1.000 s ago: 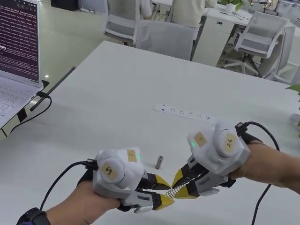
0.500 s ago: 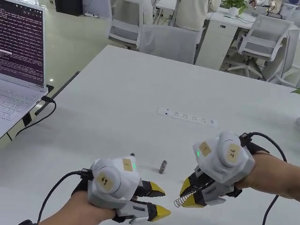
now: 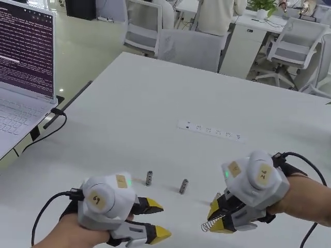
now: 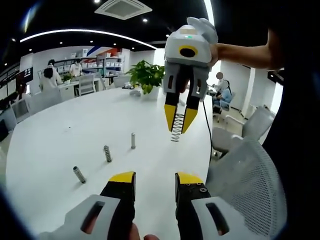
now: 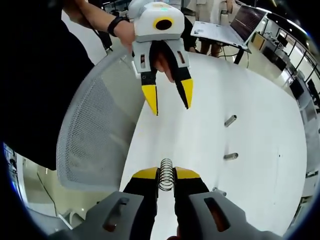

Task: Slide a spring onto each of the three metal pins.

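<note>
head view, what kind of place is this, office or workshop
Most likely an open-plan office or lab. A long white table carries a flat white power strip and an open silver laptop showing lines of terminal text, and grey office chairs stand at the desks behind.

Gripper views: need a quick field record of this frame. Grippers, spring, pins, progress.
left gripper: open, empty, above the table
right gripper: shut on the spring
spring: clamped across its coils, one end sticking out past the jaw tips
pins: three in a row on the table, apart from both grippers
pin state: middle one looks coiled, far one looks bare, near one unclear
progress: held spring not yet on any pin
</note>
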Tool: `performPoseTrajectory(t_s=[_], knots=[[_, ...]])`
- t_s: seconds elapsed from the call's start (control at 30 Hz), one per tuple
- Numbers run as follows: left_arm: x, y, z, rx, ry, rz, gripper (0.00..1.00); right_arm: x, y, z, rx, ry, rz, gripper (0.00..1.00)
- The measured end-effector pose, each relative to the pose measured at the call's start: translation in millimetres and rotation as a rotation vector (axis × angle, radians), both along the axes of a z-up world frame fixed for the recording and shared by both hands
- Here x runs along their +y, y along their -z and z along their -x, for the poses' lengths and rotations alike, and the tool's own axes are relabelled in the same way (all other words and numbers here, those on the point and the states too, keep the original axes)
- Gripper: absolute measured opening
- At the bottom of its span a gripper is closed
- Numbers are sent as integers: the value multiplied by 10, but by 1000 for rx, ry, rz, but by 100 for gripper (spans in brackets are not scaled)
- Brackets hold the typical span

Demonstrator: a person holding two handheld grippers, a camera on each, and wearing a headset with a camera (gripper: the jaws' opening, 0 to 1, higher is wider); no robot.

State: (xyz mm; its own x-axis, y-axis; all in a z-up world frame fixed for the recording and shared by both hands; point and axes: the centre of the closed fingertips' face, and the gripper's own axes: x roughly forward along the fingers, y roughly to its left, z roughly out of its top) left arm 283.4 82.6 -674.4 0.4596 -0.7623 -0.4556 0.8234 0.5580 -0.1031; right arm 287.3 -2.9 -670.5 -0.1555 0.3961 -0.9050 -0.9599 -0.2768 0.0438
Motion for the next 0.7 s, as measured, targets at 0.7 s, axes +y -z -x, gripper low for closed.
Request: performPoseTrajectory(t_s=[0.7], knots=[[579, 58, 4, 29, -156, -22, 33, -194, 88, -90, -4, 58, 31, 8]])
